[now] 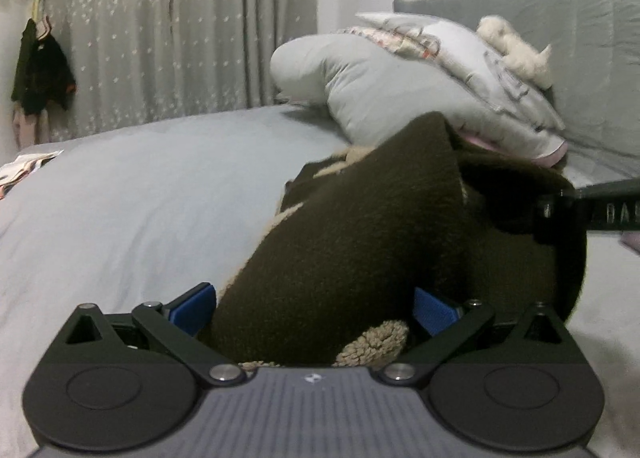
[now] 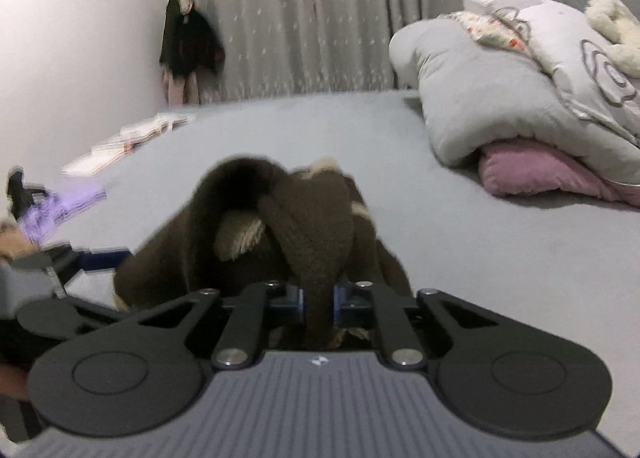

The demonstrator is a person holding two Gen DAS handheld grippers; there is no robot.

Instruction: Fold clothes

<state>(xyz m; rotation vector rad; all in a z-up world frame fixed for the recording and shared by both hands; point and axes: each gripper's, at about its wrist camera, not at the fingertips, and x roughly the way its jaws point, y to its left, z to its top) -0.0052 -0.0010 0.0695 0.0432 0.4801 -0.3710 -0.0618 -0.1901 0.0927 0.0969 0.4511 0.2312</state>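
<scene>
Right gripper (image 2: 318, 308) fingers pinch a dark brown fleece garment (image 2: 316, 218) at lower centre; left gripper (image 1: 314, 308) fingers gape around it on the bed (image 1: 120, 186).

fleece jacket (image 1: 360, 226): dark brown fuzzy cloth, with a curly cream lining
right gripper (image 2: 318, 306): matt black plastic, shiny metal pins, blue bumpy pads
bed sheet (image 1: 140, 186): smooth pale grey cloth
duvet (image 2: 472, 98): soft puffy grey cloth
curtain (image 2: 320, 18): thin grey cloth with little sparkly specks
</scene>
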